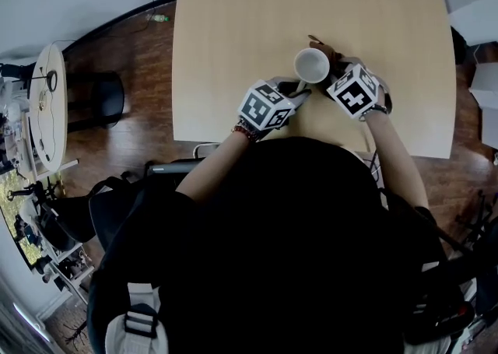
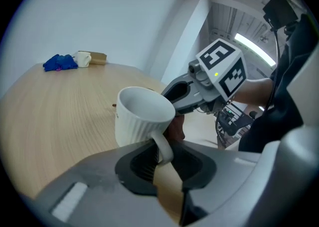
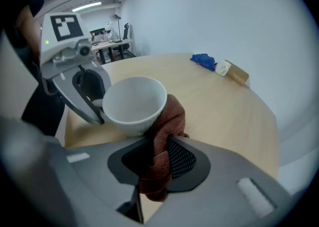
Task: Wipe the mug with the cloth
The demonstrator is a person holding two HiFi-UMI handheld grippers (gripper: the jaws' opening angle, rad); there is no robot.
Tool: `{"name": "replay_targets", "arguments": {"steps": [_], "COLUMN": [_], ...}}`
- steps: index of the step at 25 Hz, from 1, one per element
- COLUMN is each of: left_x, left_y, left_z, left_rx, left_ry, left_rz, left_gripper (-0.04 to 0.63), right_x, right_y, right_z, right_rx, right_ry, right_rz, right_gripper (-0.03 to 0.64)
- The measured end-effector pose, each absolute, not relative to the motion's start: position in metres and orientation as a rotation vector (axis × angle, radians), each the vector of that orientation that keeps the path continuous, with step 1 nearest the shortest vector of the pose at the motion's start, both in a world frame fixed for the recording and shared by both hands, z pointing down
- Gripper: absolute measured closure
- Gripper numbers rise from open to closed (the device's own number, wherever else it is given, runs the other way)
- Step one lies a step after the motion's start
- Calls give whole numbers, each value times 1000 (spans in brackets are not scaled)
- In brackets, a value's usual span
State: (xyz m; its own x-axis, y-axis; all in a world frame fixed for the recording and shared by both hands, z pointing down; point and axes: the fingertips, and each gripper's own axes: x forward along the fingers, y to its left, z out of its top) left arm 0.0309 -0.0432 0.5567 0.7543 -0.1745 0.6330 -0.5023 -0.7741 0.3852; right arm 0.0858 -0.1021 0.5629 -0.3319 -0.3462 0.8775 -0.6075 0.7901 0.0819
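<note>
A white ribbed mug (image 1: 312, 64) is near the front edge of the wooden table (image 1: 233, 26). In the left gripper view the mug (image 2: 139, 118) shows its handle (image 2: 164, 147) between my left gripper's (image 2: 167, 158) jaws. The handle lies against one pad, with a slim gap at the other. My left gripper (image 1: 298, 91) is at the mug's left. My right gripper (image 3: 159, 158) is shut on a rust-brown cloth (image 3: 162, 146). The cloth bunches up against the side of the mug (image 3: 133, 104). In the head view the right gripper (image 1: 336, 72) sits at the mug's right, the cloth (image 1: 327, 50) peeking past it.
At the table's far end lie a blue bundle (image 2: 60, 63), a small white cup (image 2: 83, 59) and a brown box (image 2: 98, 57). The box (image 3: 238, 75) also shows in the right gripper view. Left of the table stand a dark chair (image 1: 97, 99) and a round side table (image 1: 48, 103).
</note>
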Motion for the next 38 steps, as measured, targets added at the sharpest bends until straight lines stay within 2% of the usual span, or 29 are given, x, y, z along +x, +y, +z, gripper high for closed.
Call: {"name": "replay_targets", "arguments": {"steps": [8,23,32,38], "left_x": [41,44,48,55], "left_y": [-41,-38,-38,-37], "left_z": [559,560,558,560], "left_rx": [2376,2396,2378,2373], "left_ry": [-471,-440,-450,-438], "left_rz": [769,918,937,942], "left_gripper": [522,515,514,511], "right_x": [91,91,86,86], "right_y": [-92,-86,-78,-72], "right_z": [524,595,531,527], "right_rx": [811,809,915,901], "right_ry": [-2069,-1907,-2101,-2115], "right_rz": [445,490,595,605], "right_gripper": [534,534,534,534]}}
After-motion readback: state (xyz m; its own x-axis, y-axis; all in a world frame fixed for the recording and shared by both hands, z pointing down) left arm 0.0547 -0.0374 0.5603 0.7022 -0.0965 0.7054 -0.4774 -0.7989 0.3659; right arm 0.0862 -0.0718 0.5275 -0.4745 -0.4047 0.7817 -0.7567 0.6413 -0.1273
